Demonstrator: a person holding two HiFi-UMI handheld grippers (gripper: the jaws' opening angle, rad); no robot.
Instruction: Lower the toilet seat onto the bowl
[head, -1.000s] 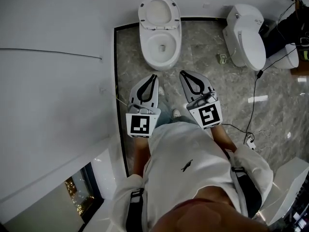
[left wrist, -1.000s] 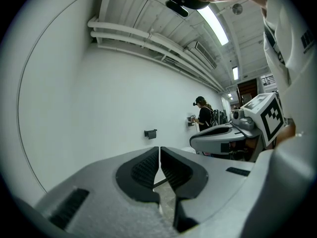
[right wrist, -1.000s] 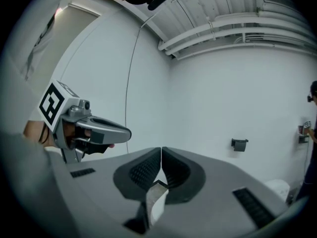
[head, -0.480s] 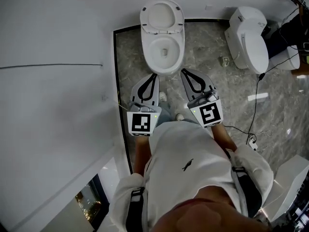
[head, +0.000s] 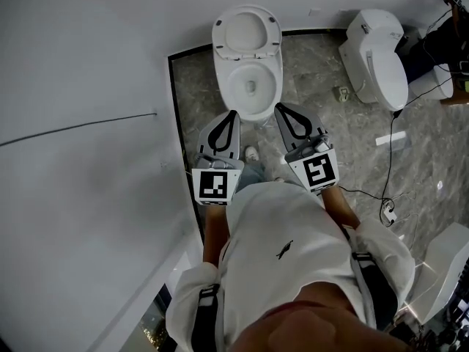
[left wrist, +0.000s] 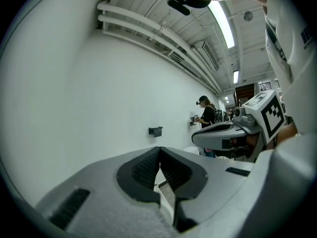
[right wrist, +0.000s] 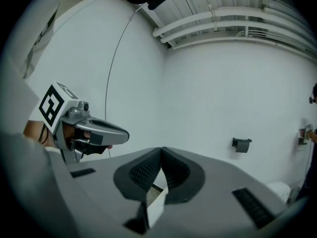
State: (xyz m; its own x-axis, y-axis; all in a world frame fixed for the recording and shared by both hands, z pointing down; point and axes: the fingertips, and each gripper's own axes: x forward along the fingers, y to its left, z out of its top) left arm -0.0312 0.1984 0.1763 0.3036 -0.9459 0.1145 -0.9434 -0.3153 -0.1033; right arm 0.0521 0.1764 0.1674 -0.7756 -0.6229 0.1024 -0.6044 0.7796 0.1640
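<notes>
Your two grey grippers, left gripper (head: pixel 234 114) and right gripper (head: pixel 279 109), both closed, empty; two white ceramic toilets: front toilet (head: pixel 250 86) with oval seat (head: pixel 248 31) up, side toilet (head: pixel 377 57) lidded

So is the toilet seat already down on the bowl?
No, the head view shows the toilet seat standing raised at the back, with the bowl open and uncovered below it.

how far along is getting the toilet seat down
Done: nothing; the toilet seat stands raised behind the bowl. In hand: the left gripper and right gripper, both shut and empty, sit just short of the bowl's front rim. Remaining: reach the seat and swing it down onto the bowl.
</notes>
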